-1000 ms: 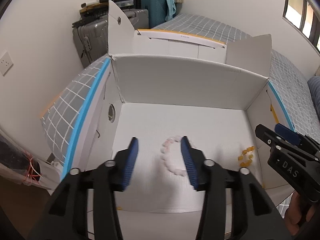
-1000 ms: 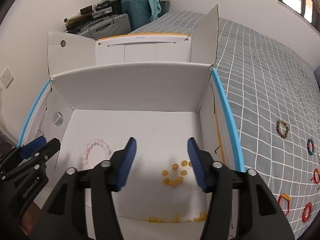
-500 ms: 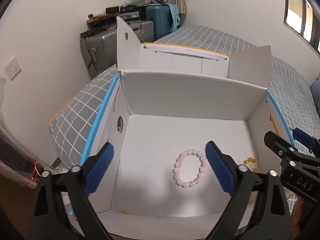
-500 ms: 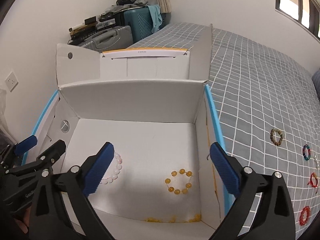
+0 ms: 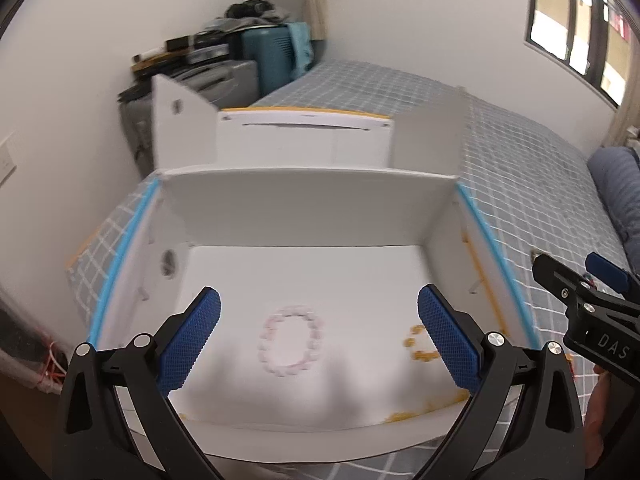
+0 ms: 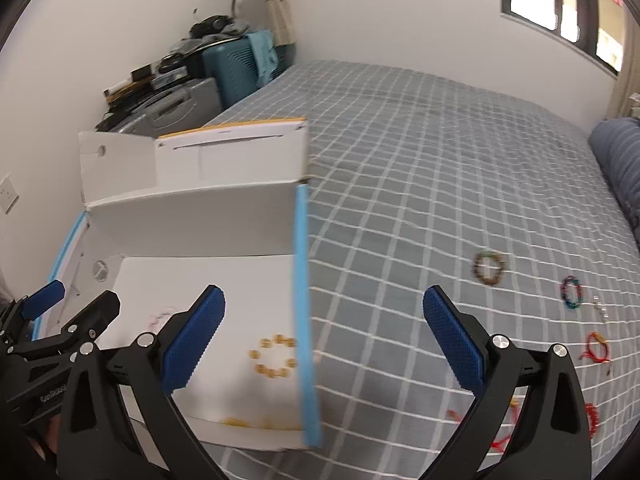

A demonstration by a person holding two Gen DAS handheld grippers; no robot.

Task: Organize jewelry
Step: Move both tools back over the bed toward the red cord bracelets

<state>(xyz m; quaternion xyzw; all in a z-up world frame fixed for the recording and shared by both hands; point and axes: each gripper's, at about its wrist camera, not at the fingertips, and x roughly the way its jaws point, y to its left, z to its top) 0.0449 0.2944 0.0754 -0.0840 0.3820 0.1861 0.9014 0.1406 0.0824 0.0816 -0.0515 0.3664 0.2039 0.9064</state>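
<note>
A white cardboard box (image 5: 312,208) with blue edges sits open on the bed. A pink bead bracelet (image 5: 291,340) lies on its floor, and a yellow bead bracelet (image 5: 418,346) lies to its right, also seen in the right wrist view (image 6: 274,358). My left gripper (image 5: 318,344) is open and empty above the box's near side. My right gripper (image 6: 324,344) is open and empty over the box's right wall (image 6: 302,300). Several bracelets lie on the bedspread: a brown one (image 6: 489,267), a multicoloured one (image 6: 573,292) and red ones (image 6: 598,346).
The grey checked bedspread (image 6: 420,184) stretches to the right. Suitcases (image 6: 224,72) with clutter stand against the far wall. A blue pillow (image 6: 620,160) lies at the right edge. The box's flaps (image 5: 180,120) stand upright at the back.
Both grippers opened wide, leaving the pink and yellow bracelets lying in the box. Both then drew back, and the right gripper swung right toward the bedspread.
</note>
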